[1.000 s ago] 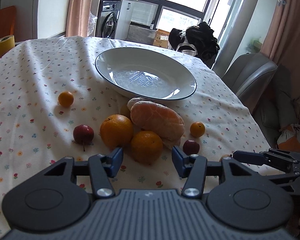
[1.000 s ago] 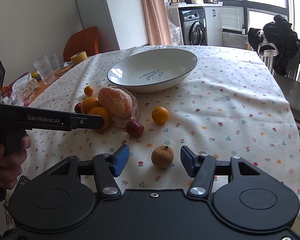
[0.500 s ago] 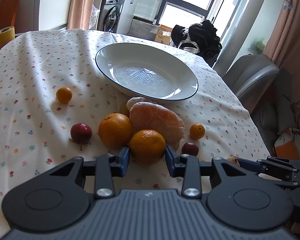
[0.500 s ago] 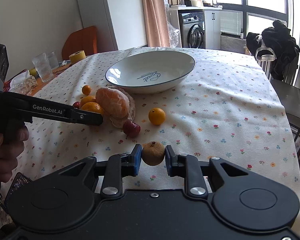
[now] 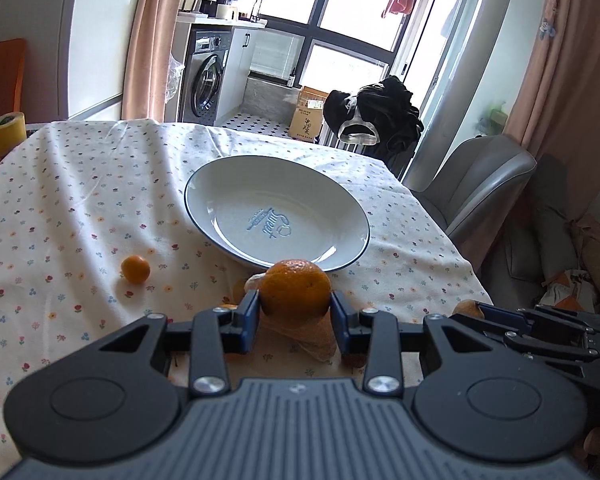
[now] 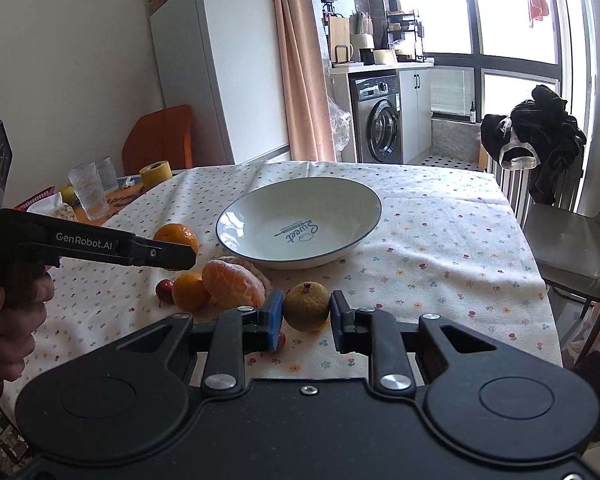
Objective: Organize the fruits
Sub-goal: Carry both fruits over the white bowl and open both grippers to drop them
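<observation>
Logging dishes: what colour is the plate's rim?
Dark blue rim on the white plate, clearest in the right wrist view.

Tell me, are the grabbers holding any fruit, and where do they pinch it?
Yes. The left gripper pinches an orange by its two sides. The right gripper pinches a brown fruit by its sides, stem up.

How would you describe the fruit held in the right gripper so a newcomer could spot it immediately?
Start at the white plate on the flowered tablecloth. Just in front of it, lifted between the right gripper pads, is a brownish-yellow fruit. Unlike the glossy oranges nearby, it is dull, with a dark tip on top.
</observation>
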Available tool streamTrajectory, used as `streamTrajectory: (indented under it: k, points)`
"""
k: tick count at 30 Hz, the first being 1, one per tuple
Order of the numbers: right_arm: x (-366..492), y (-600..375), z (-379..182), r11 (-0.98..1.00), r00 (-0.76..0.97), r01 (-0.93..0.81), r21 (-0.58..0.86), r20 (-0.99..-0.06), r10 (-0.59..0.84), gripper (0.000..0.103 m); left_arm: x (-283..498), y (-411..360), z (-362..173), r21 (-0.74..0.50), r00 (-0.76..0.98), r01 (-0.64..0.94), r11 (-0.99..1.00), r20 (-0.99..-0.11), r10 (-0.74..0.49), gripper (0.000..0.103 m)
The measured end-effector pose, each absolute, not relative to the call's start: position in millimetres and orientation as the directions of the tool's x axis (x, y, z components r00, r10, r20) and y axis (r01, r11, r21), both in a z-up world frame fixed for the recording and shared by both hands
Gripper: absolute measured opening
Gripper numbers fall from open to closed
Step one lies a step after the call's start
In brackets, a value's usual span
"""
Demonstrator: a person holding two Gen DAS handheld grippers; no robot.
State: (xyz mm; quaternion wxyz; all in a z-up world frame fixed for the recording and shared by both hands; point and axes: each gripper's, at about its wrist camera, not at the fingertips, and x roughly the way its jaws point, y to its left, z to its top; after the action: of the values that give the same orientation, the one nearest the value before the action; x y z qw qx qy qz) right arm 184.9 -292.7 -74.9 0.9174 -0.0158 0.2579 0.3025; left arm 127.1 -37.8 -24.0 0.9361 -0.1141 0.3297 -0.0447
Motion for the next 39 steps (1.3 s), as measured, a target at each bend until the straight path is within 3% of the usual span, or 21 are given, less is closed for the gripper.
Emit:
streamTrajectory:
  k: [14,21,39]
  points:
    - [208,-280,-65,0.805,0.688,-0.579,0.127,-0.453,0.567,0.023,147,-24,-12,-0.214,0.806,-0.03,0.976,-0.583,-0.103,0.036]
    - [233,-260,-64,0.797,0.677,-0.592,0.117,-0.464,0.571,0.023,169,-21,-15,-0.154,0.786,-0.059,0.986,-0.616,-0.049,0.036]
    - [283,-224,-85,0.788,0.637,-0.594,0.158,-0.506,0.581,0.023,219,-13,-36,-0.173,0.754,-0.09,0.981,-0.656,-0.047,0.036]
